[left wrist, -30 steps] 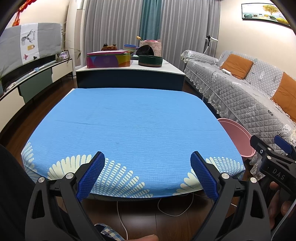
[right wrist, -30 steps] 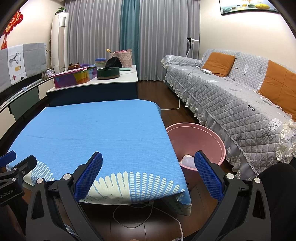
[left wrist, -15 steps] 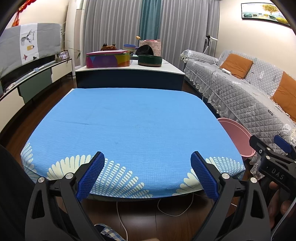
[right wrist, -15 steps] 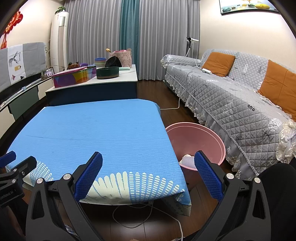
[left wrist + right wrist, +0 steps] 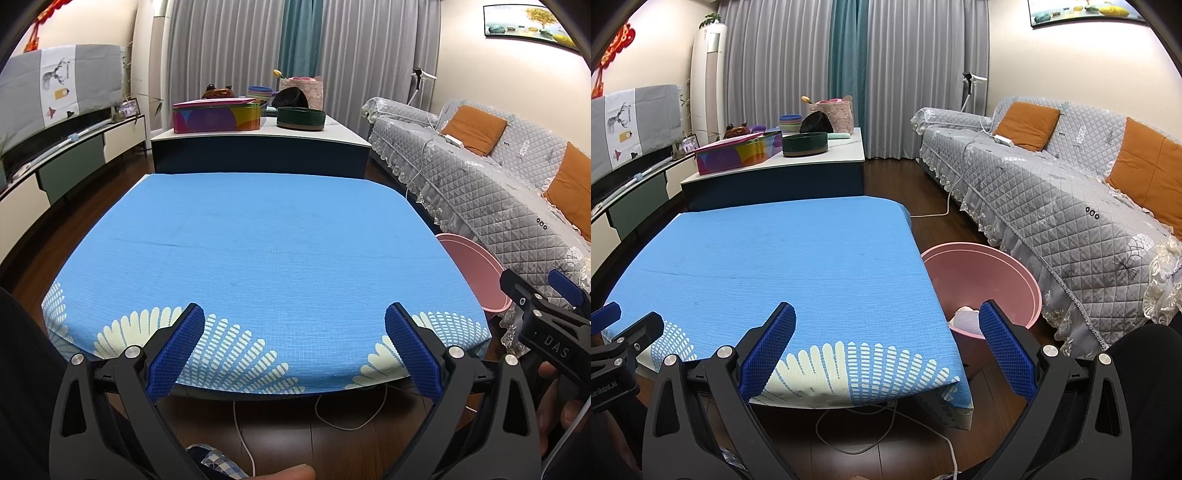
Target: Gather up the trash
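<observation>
A pink basin [image 5: 1004, 269] stands on the floor right of the table, between it and the sofa; its rim also shows in the left wrist view [image 5: 476, 266]. White crumpled trash [image 5: 966, 319] lies inside it at the near side. The table carries a blue cloth [image 5: 258, 251] with a white fan pattern at the near edge; I see nothing lying on it. My left gripper [image 5: 295, 349] is open and empty over the near edge. My right gripper [image 5: 886, 349] is open and empty at the table's near right corner, beside the basin.
A grey quilted sofa [image 5: 1052, 192] with orange cushions runs along the right. A low cabinet [image 5: 258, 147] behind the table holds a colourful box, a dark green bowl and other items. A TV bench [image 5: 55, 166] stands left. White cables [image 5: 886, 424] lie under the table.
</observation>
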